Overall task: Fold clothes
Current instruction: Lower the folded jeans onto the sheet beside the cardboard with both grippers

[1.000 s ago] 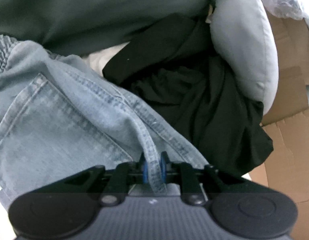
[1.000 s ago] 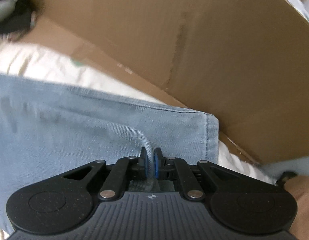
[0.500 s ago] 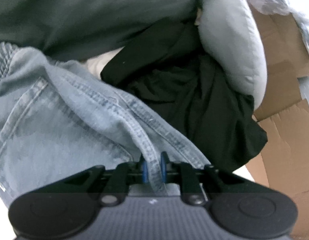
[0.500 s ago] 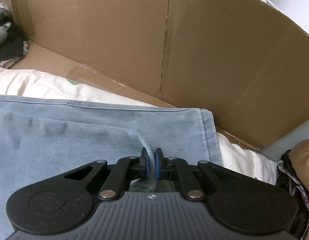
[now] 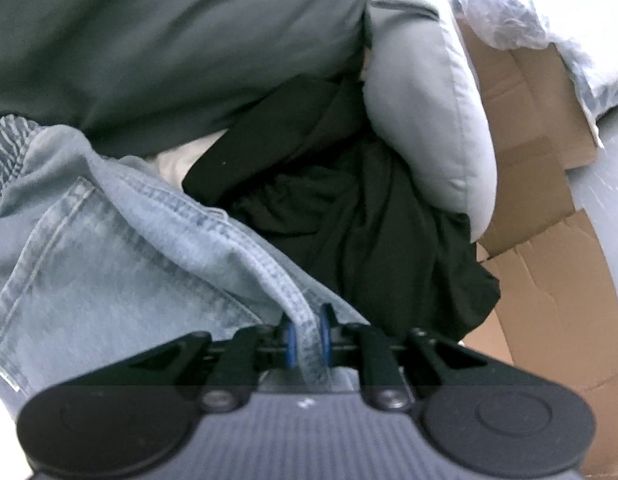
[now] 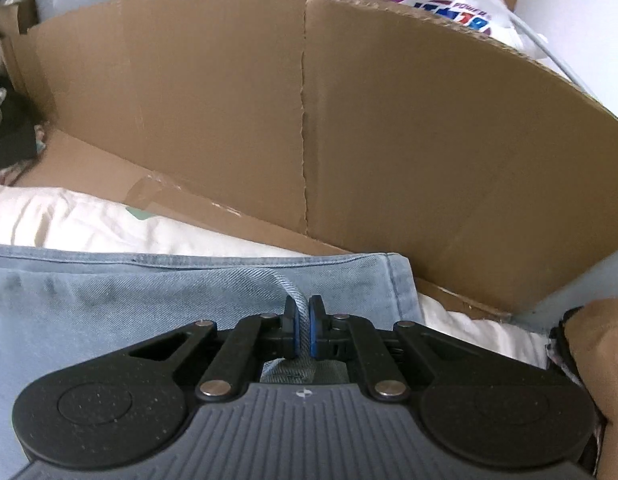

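Observation:
Light blue jeans [image 5: 109, 264] fill the lower left of the left wrist view, back pocket and elastic waistband showing. My left gripper [image 5: 307, 334] is shut on a thick stitched seam fold of the jeans. In the right wrist view the jeans [image 6: 129, 304] lie flat on a cream sheet [image 6: 89, 224], with the hem edge at the right. My right gripper [image 6: 303, 330] is shut on a pinched ridge of denim near that hem.
A black garment [image 5: 349, 216] lies crumpled beyond the jeans, with a dark green one [image 5: 169, 48] above and a pale grey cushion [image 5: 429, 112] to the right. Cardboard [image 5: 549, 280] lies at the right. A tall cardboard wall [image 6: 309, 120] stands close behind the hem; a printed bag [image 6: 449, 4] sits above.
The left gripper has lifted slightly with the seam, so the jeans and black garment sit lower in view. The right view tilted up, showing more of the cardboard wall; both grips unchanged.

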The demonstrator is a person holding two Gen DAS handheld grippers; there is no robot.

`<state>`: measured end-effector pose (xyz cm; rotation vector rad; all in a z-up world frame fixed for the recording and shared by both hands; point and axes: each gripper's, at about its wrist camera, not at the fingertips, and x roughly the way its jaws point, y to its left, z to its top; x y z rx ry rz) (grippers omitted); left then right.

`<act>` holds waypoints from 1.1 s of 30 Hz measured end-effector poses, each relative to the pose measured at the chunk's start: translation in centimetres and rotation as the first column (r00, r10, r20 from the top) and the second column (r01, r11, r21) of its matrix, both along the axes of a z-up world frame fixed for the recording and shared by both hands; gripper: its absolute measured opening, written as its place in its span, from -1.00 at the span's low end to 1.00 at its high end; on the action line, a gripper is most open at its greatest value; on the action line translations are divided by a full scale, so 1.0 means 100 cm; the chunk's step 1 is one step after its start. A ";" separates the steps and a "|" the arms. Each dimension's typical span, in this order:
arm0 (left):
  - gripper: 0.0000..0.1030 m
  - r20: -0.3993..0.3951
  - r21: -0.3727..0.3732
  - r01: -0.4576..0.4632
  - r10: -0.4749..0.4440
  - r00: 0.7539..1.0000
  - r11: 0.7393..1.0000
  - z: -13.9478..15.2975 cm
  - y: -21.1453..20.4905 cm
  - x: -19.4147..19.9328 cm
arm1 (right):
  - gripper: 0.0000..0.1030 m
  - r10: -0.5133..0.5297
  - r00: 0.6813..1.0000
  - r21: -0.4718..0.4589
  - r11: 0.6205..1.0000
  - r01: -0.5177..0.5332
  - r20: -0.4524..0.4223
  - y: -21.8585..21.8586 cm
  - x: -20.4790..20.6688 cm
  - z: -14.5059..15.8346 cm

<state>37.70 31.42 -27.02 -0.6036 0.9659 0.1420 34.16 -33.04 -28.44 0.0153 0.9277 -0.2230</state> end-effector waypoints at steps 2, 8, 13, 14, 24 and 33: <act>-0.76 0.005 -0.007 0.002 -0.002 1.000 1.000 0.002 0.005 0.005 | -0.95 0.006 1.000 -0.006 1.000 -0.006 -0.010 -0.001 0.004 0.000; -0.76 0.008 -0.014 -0.015 0.015 1.000 1.000 0.007 0.008 0.018 | -0.95 0.000 1.000 -0.026 1.000 0.000 -0.002 -0.004 0.009 0.004; -0.76 -0.001 -0.009 -0.032 0.032 0.999 0.999 0.000 0.002 0.031 | -0.95 -0.005 1.000 -0.040 0.999 0.005 -0.014 -0.005 0.018 -0.001; -0.75 -0.015 -0.010 -0.042 0.042 0.999 0.999 -0.006 0.002 0.034 | -0.95 -0.003 1.000 -0.046 0.999 0.002 -0.020 -0.004 0.021 -0.003; -0.12 -0.090 -0.001 0.017 -0.017 0.996 1.000 -0.023 -0.027 0.043 | -0.94 -0.008 0.994 -0.039 0.999 0.004 -0.110 -0.007 0.037 -0.030; -0.32 -0.107 -0.085 0.003 -0.012 0.994 0.996 -0.033 -0.064 0.044 | -0.89 0.045 0.997 -0.050 0.998 -0.049 -0.061 -0.008 0.027 -0.031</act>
